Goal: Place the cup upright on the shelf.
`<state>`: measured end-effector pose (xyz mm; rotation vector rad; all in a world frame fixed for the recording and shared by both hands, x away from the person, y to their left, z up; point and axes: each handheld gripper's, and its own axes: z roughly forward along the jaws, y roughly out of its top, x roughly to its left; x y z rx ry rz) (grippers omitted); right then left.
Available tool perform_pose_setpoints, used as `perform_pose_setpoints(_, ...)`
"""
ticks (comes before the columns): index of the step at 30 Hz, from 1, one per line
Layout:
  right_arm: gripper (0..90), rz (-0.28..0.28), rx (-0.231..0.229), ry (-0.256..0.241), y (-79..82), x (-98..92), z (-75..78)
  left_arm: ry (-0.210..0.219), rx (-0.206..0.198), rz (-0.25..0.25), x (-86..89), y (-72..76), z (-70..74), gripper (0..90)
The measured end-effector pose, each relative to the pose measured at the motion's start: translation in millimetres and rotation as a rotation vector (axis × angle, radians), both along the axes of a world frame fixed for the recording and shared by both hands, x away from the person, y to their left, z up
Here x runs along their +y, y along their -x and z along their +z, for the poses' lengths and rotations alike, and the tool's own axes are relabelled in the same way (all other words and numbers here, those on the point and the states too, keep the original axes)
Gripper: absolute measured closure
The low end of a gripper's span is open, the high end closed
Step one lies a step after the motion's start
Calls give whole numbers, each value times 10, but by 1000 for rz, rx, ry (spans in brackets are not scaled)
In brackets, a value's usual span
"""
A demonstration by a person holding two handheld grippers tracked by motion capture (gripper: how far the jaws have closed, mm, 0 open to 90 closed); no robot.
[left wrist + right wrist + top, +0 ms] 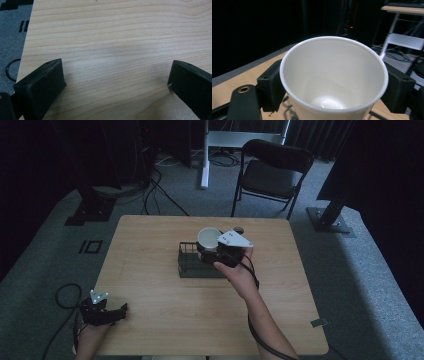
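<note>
While right hand-held gripper (212,246) clamps white cup (208,237) by its sides, cup hangs above dark wire rack (189,261) at mid surface (150,285), mouth tilted toward camera, empty inside. Grasp and lift look done; placing into or clear of rack left, direction unclear. Left hand-held gripper (121,310) rests at near left corner, jaws wide apart, nothing between.

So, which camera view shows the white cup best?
The right gripper view: the cup is close, its rim and empty inside plain, black jaws on both sides. The high view shows it small, above the wire rack. The left gripper view looks at the table.
</note>
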<state>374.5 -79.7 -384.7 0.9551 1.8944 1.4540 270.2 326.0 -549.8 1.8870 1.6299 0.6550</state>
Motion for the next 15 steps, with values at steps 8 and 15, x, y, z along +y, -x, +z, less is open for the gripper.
perform_pose_setpoints(8,193,-59,48,10,-225,-54,-127,0,0,0,0,0,0,9)
perform_pose_setpoints(15,193,-78,105,10,-377,-39,-291,0,1,-1,0,0,0,9)
